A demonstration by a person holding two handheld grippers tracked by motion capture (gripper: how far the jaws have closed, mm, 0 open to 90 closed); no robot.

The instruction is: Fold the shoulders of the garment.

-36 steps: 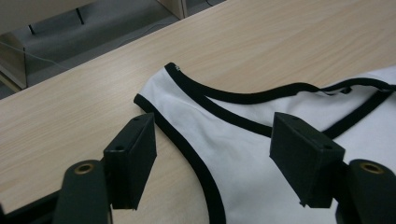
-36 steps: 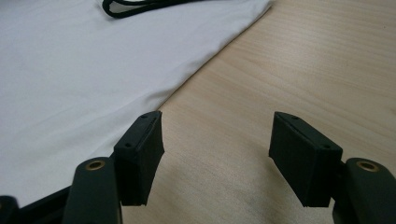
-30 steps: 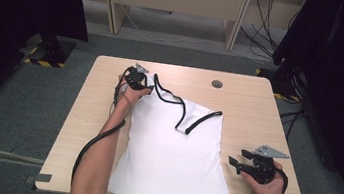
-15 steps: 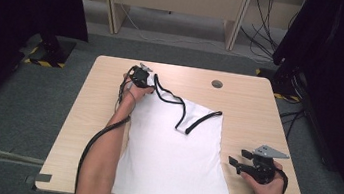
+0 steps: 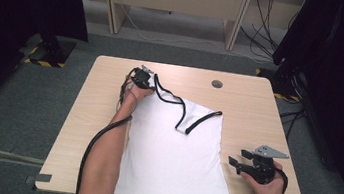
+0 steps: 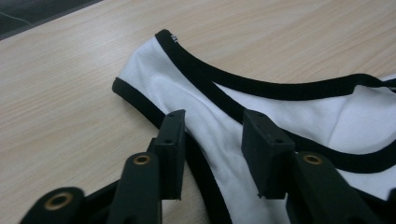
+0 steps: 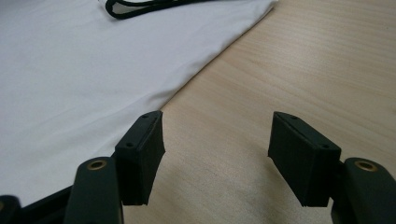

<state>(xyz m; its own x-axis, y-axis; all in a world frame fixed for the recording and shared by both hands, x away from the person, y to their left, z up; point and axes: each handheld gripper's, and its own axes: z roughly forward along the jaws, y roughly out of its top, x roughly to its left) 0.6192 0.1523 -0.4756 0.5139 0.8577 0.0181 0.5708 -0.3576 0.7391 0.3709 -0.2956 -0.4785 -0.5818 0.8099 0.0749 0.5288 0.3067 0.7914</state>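
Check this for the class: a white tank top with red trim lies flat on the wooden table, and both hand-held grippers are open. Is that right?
Not quite: the trim on the white tank top is black, not red, as the left gripper view shows. The rest holds: it lies on the wooden table, and the left hand-held gripper and right hand-held gripper are open.

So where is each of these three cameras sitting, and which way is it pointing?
High view: above the person's side, looking forward and down on the table; both forearms, the left gripper and right gripper show.
Left gripper view: rides the left gripper, looking along its open jaws at the shirt strap.
Right gripper view: rides the right gripper, looking along its open jaws over bare wood beside the shirt's edge.
All three share the white shirt with black trim and the wooden table.
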